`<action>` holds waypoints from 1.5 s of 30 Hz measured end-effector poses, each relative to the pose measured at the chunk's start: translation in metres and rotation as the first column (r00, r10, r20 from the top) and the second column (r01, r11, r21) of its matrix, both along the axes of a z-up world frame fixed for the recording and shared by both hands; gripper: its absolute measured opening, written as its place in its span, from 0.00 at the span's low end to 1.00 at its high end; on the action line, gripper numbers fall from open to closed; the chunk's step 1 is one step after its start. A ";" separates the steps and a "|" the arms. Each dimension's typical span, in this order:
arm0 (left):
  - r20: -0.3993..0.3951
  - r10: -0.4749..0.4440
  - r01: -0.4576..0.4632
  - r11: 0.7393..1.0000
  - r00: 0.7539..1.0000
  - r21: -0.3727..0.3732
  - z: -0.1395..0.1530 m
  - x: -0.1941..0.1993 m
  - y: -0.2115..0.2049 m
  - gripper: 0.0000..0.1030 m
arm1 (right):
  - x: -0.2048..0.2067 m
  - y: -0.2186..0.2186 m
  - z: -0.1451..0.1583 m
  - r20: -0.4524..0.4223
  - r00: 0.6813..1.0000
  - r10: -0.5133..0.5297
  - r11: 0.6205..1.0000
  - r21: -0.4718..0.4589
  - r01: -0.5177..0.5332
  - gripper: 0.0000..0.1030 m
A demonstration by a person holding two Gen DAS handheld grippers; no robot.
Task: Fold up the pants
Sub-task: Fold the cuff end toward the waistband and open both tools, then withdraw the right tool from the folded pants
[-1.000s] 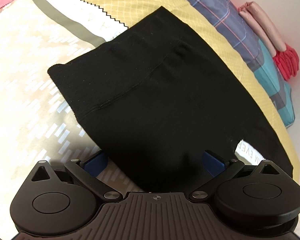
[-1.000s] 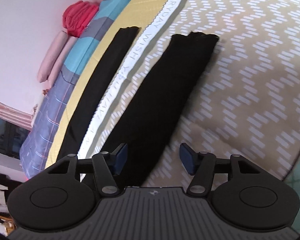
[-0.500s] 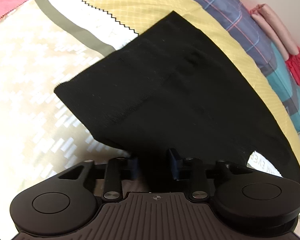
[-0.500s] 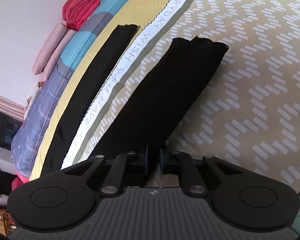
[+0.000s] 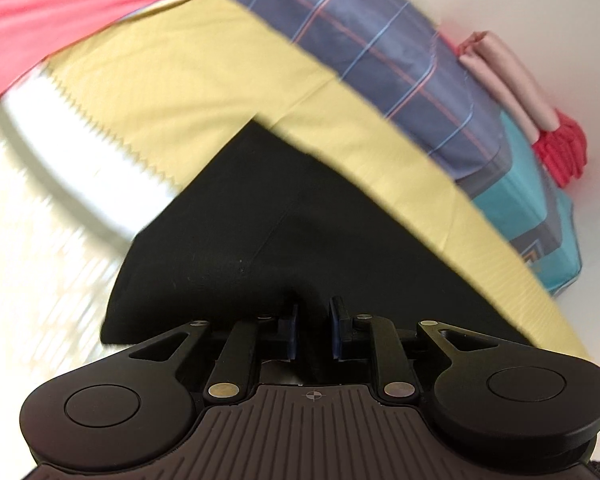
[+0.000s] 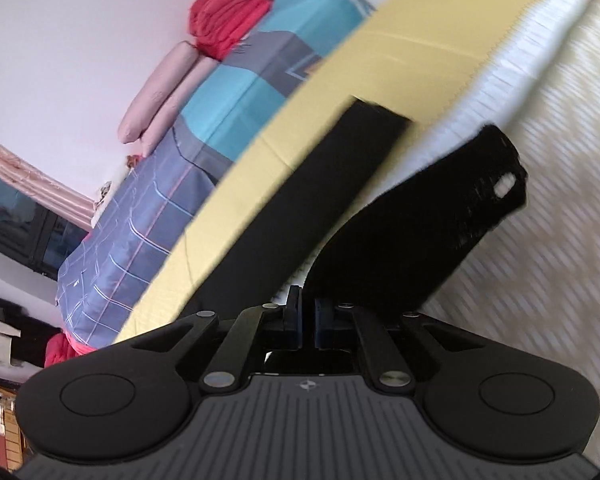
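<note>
Black knit pants [image 5: 300, 216], one pair, lying on the quilt [image 5: 204, 92] with the near side lifted off it. Item: my left gripper [image 5: 311, 330], clamped on the near edge at the waist end, so that side comes up. Item: my right gripper [image 6: 307, 318], pinched on the nearer leg [image 6: 428, 224], whose cuff hangs clear of the quilt; the farther leg [image 6: 320, 196] lies flat on the quilt's yellow band. Purpose, as I judge: carrying near half over far half.
</note>
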State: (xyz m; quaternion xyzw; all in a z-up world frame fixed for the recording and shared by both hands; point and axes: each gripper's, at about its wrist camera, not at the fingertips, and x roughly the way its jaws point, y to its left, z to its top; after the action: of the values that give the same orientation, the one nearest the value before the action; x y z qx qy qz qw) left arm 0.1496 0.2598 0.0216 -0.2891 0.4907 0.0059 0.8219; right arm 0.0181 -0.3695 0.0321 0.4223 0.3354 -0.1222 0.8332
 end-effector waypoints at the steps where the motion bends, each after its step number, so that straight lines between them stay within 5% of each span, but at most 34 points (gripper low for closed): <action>1: 0.002 -0.003 0.003 1.000 1.000 0.003 -0.001 0.014 -0.002 0.81 | 0.017 -0.005 -0.001 0.003 1.000 0.007 1.000 0.002 -0.007 0.07; 8: -0.129 -0.051 0.060 0.996 0.990 0.064 -0.048 0.131 -0.024 0.80 | 0.141 -0.037 -0.047 -0.090 0.996 -0.001 1.000 0.006 0.002 0.08; 9: -0.137 -0.049 0.057 0.997 0.989 0.056 -0.051 0.138 -0.024 0.80 | 0.151 -0.040 -0.054 -0.096 0.995 -0.005 1.000 0.007 0.006 0.13; 11: -0.137 -0.049 0.050 0.999 0.989 0.000 -0.048 0.149 -0.017 1.00 | 0.157 -0.048 -0.063 -0.057 0.998 -0.030 0.997 0.070 0.034 0.21; 12: -0.128 -0.051 0.047 0.998 0.991 -0.030 -0.045 0.152 -0.013 1.00 | 0.156 -0.052 -0.063 -0.009 0.999 -0.033 0.994 0.103 0.034 0.38; 13: -0.113 -0.044 0.040 0.998 0.993 -0.040 -0.040 0.152 -0.008 1.00 | 0.153 -0.055 -0.060 0.033 0.999 -0.032 0.994 0.109 0.029 0.55; 15: -0.066 -0.030 0.028 0.999 0.997 -0.026 -0.026 0.150 0.001 1.00 | 0.143 -0.063 -0.050 0.073 0.995 -0.064 0.997 0.058 0.060 0.63; 19: -0.019 -0.017 0.017 1.000 1.000 0.003 -0.009 0.138 0.009 1.00 | 0.099 -0.080 -0.022 0.109 0.977 -0.184 0.975 -0.103 0.195 0.67; 24: 0.012 -0.027 0.026 0.995 1.000 0.094 -0.005 0.113 -0.004 1.00 | 0.059 -0.073 -0.014 -0.029 0.961 -0.273 0.903 -0.353 0.246 0.70; 29: 0.003 -0.053 0.052 0.983 0.999 0.175 -0.008 0.086 -0.030 1.00 | 0.062 -0.067 -0.038 -0.106 0.972 -0.211 0.930 -0.328 0.166 0.70; 33: -0.034 -0.081 0.086 0.976 0.996 0.200 -0.015 0.068 -0.048 1.00 | 0.078 -0.071 -0.046 -0.141 0.964 -0.224 0.936 -0.309 0.172 0.86; 35: -0.057 -0.089 0.099 0.973 0.994 0.210 -0.019 0.059 -0.054 1.00 | 0.089 -0.063 -0.043 -0.125 0.980 -0.157 0.939 -0.325 0.109 0.61; 36: -0.069 -0.093 0.106 0.969 0.993 0.221 -0.021 0.056 -0.057 1.00 | 0.092 -0.064 -0.046 -0.137 0.981 -0.138 0.937 -0.340 0.084 0.15; 39: -0.095 -0.112 0.134 0.955 0.989 0.266 -0.028 0.049 -0.062 1.00 | 0.090 -0.082 -0.045 -0.119 0.975 -0.187 0.940 -0.309 0.143 0.14; 41: -0.123 -0.116 0.146 0.952 0.986 0.268 -0.037 0.050 -0.060 1.00 | 0.085 -0.088 -0.044 -0.109 0.969 -0.220 0.949 -0.253 0.187 0.19; 42: -0.137 -0.113 0.146 0.953 0.984 0.265 -0.041 0.050 -0.058 1.00 | 0.082 -0.080 -0.038 -0.114 0.967 -0.227 0.936 -0.299 0.185 0.35; 43: -0.142 -0.109 0.144 0.953 0.984 0.265 -0.044 0.049 -0.056 1.00 | 0.082 -0.070 -0.030 -0.119 0.962 -0.248 0.905 -0.383 0.186 0.59; 45: -0.145 -0.119 0.154 0.951 0.982 0.267 -0.048 0.046 -0.054 1.00 | 0.080 -0.038 -0.009 -0.081 0.969 -0.234 0.819 -0.553 0.152 0.74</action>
State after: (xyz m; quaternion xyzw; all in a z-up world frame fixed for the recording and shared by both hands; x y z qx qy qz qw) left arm 0.1956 0.2059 -0.0260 -0.1356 0.5553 0.0360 0.8197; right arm 0.0977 -0.4073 0.0234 0.1909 0.3021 -0.3263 0.8751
